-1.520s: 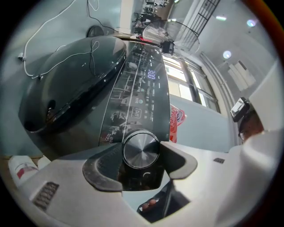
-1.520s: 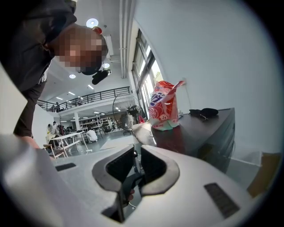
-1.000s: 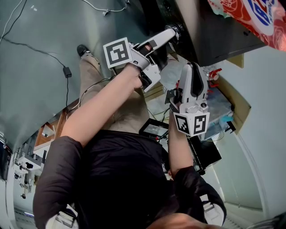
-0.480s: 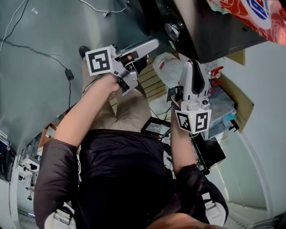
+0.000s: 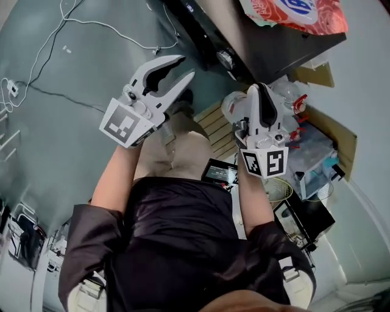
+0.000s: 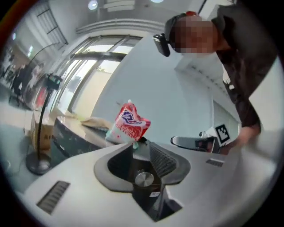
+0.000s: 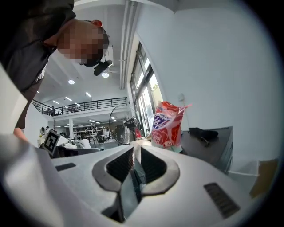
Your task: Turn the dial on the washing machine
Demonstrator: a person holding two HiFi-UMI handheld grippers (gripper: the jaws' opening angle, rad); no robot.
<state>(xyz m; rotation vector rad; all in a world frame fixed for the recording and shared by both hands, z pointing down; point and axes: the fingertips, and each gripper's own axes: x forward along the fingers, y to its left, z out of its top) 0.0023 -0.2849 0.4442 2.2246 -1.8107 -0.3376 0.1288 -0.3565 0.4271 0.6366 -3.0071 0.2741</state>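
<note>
The round silver dial (image 5: 225, 59) sits on the dark front panel of the washing machine (image 5: 268, 52) at the top of the head view. My left gripper (image 5: 183, 67) hangs left of the dial and clear of it. Its jaws are closing, with a gap still between them and nothing held. In the left gripper view the dial (image 6: 144, 178) shows at a distance through the gap of the left gripper (image 6: 140, 145). My right gripper (image 5: 259, 91) is below the machine, shut and empty. The right gripper view has that gripper (image 7: 136, 146) pointing toward the machine's top (image 7: 208, 142).
A red detergent bag (image 5: 292, 12) lies on the washing machine's top, and the right gripper view shows the bag (image 7: 166, 124) too. Cables (image 5: 109, 27) trail over the grey floor at left. A wooden pallet (image 5: 216, 131), a clear bin (image 5: 311, 158) and cardboard (image 5: 317, 76) crowd the right side.
My left gripper has come off the dial and drawn back to the left, and it now shows a gap between its jaws. The right gripper has hardly moved.
</note>
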